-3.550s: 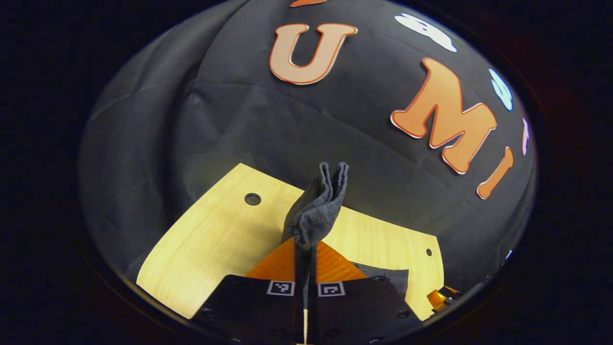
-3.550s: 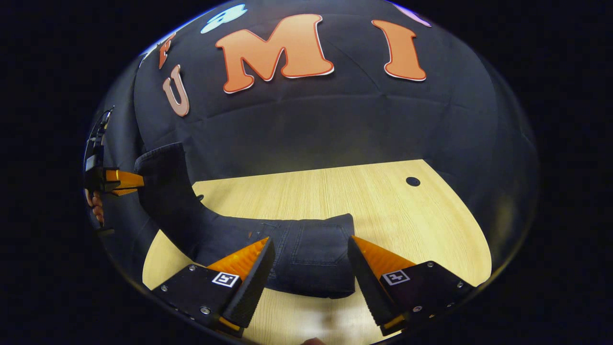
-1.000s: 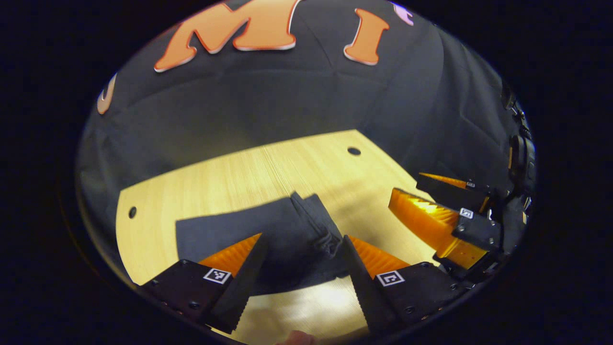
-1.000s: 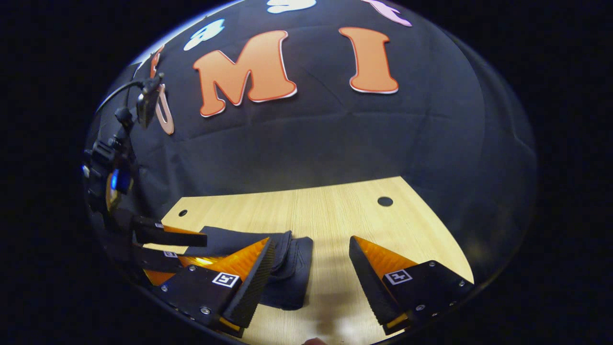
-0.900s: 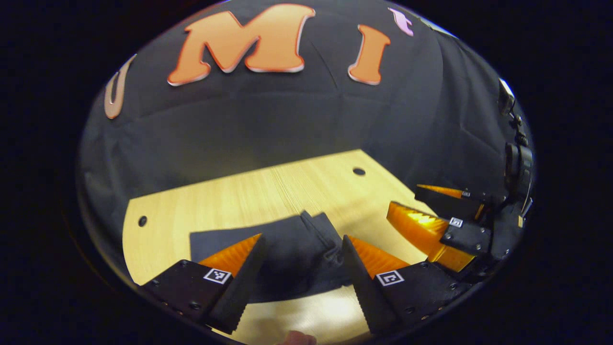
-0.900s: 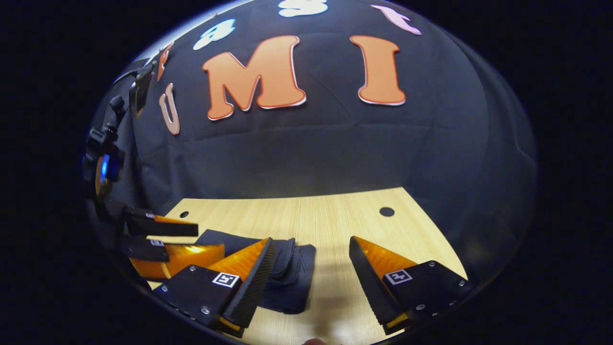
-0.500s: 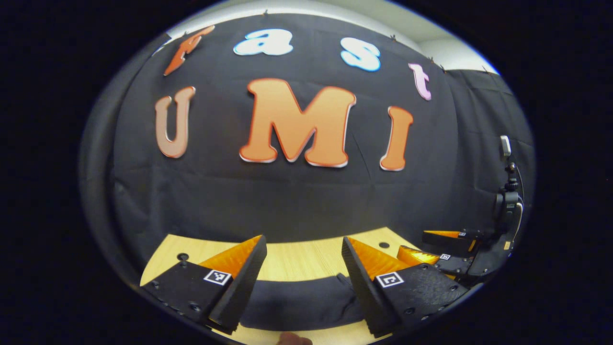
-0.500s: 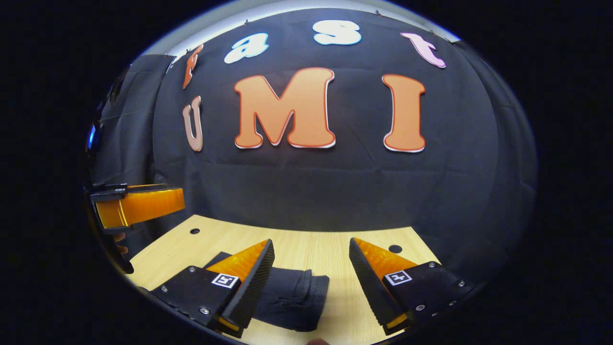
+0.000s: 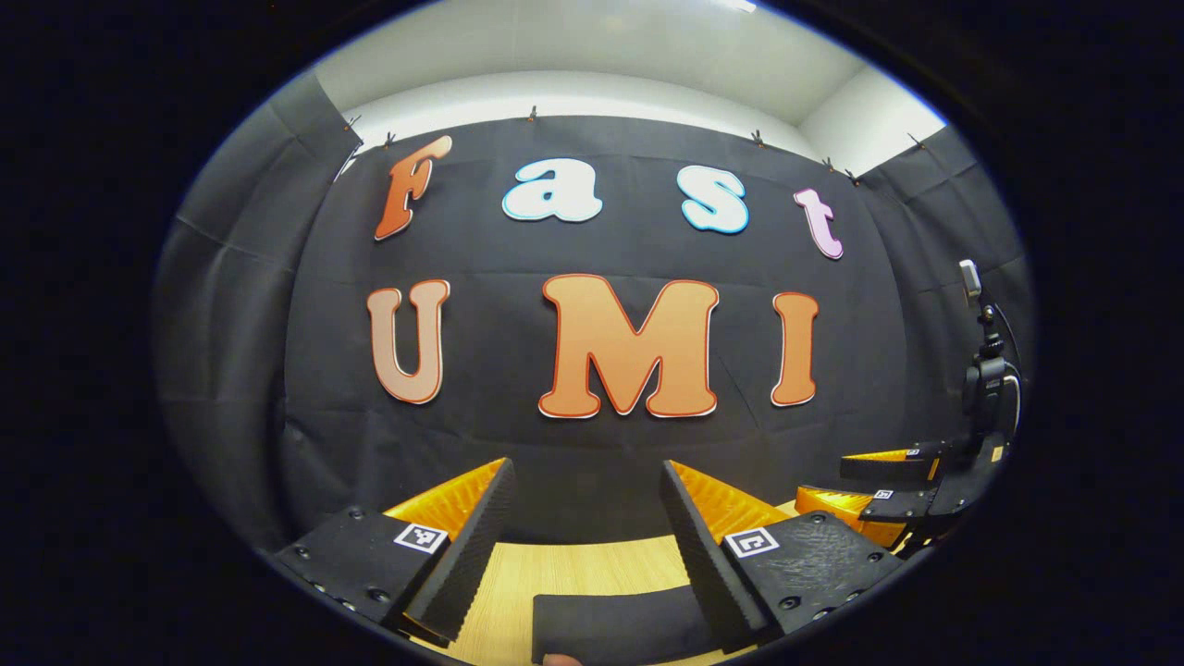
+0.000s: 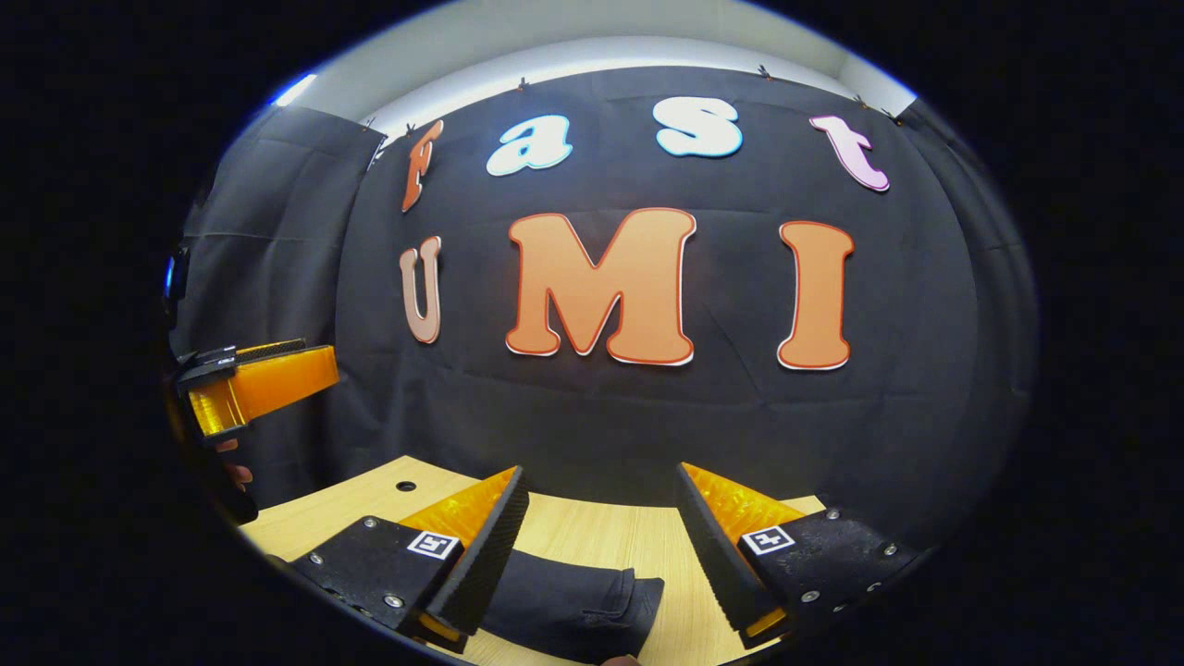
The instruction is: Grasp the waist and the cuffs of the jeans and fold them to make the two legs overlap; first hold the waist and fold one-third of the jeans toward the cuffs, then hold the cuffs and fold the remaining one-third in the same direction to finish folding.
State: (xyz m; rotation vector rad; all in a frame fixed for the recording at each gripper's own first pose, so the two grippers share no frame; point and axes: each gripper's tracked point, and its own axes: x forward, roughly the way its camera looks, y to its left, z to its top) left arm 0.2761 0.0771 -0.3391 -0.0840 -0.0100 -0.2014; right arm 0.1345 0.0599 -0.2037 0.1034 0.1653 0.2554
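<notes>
The dark jeans (image 9: 620, 629) lie folded into a compact bundle on the wooden table (image 9: 573, 569), low between and below my fingers. My left gripper (image 9: 585, 467) stands open above them, holding nothing and facing the booth wall. My right gripper (image 10: 599, 472) is open too, lifted over the bundle's right end (image 10: 573, 601). In the left gripper view the right gripper (image 9: 823, 476) hovers open at the far right. In the right gripper view one of the left gripper's fingers (image 10: 277, 377) shows at the left edge, raised above the table (image 10: 592, 532).
The black cloth wall rises close behind the table's far edge. A small round hole (image 10: 405, 486) sits in the tabletop at the back left. A hand (image 10: 236, 476) shows under the left gripper. A camera mount (image 9: 985, 370) rises over the right gripper.
The left gripper, earlier shut on the raised cuffs, has let go; the jeans now lie folded. Both grippers, open, have tilted up and drawn away from the bundle over the last second.
</notes>
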